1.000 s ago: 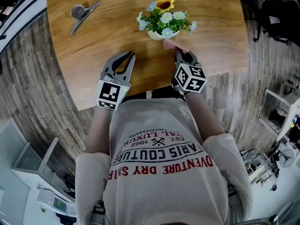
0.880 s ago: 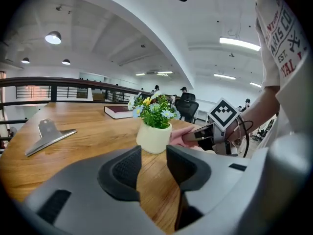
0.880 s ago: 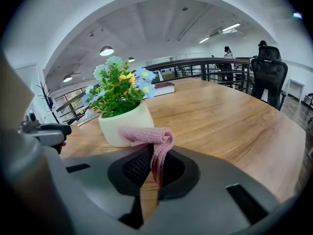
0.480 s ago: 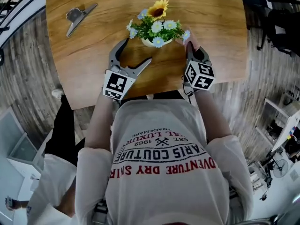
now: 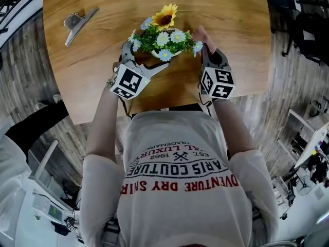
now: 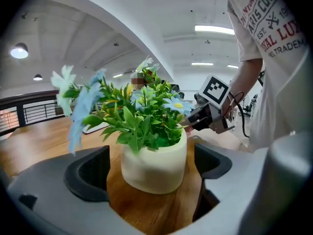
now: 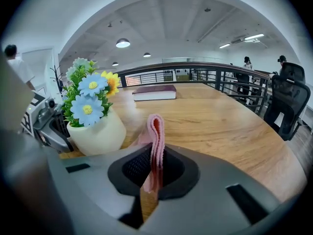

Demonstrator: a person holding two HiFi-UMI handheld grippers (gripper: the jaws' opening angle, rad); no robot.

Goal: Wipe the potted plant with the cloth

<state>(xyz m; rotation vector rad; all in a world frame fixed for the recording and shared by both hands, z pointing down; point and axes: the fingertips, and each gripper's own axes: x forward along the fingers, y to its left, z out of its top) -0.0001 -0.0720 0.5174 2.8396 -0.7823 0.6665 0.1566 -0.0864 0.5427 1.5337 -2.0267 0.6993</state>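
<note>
The potted plant (image 5: 162,35) has a cream pot (image 6: 154,165), green leaves, blue and white daisies and one sunflower. It stands on the round wooden table (image 5: 103,86). My left gripper (image 5: 146,55) is open wide. Its jaws have just been opening, and the pot now stands between the pads (image 6: 88,173) with a narrow gap on each side. My right gripper (image 5: 205,46) is at the plant's right side, shut on a folded pink cloth (image 7: 155,141) that sticks up from the jaws. The pot (image 7: 98,133) is just left of the cloth.
A metal clip (image 5: 77,20) lies at the table's far left. A dark book (image 7: 154,92) lies further along the table. A railing (image 7: 215,75) and an office chair (image 7: 288,97) stand beyond the table's edge. A person in black (image 5: 31,130) stands on the floor at the left.
My left gripper moved forward to the plant and its jaws opened from shut to wide around the pot. The right gripper carried the cloth from in front of the pot to its right side.
</note>
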